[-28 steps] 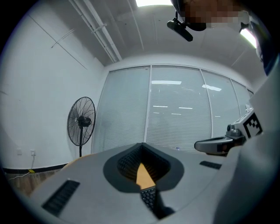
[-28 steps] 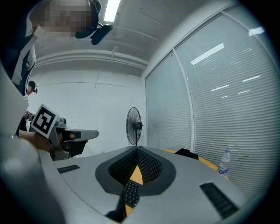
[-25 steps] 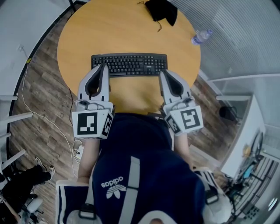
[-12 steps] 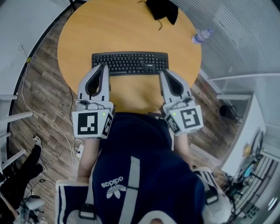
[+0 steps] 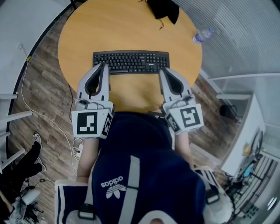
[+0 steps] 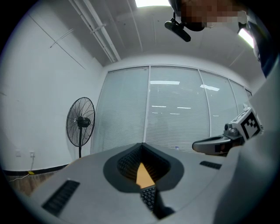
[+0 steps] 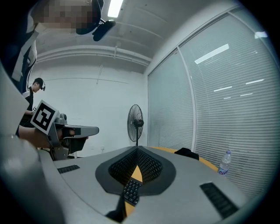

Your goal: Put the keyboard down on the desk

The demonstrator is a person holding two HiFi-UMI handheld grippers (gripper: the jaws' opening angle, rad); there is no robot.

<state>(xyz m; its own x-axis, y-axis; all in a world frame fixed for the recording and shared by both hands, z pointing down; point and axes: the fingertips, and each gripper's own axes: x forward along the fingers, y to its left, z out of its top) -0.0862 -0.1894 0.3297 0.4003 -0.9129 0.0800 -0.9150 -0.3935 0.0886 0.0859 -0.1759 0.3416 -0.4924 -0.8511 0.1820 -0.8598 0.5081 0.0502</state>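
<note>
A black keyboard lies flat on the round wooden desk, its long side facing me. My left gripper is shut, its tip at the keyboard's near left corner. My right gripper is shut too, its tip just off the near right corner. In the left gripper view the jaws meet at the left gripper's tip, and a strip of keyboard shows through the gap below. The right gripper view shows the same: right gripper tip, keyboard. I cannot tell whether either tip touches the keyboard.
A black cloth lies at the desk's far edge. A water bottle stands beyond the desk's right rim. A pedestal fan stands by the wall. Cables run over the wood floor at left, where a person's legs show.
The head view has drifted slightly, so the desk and keyboard sit a little higher in frame. The legs at the lower left have moved. Grippers and keyboard keep the same relation.
</note>
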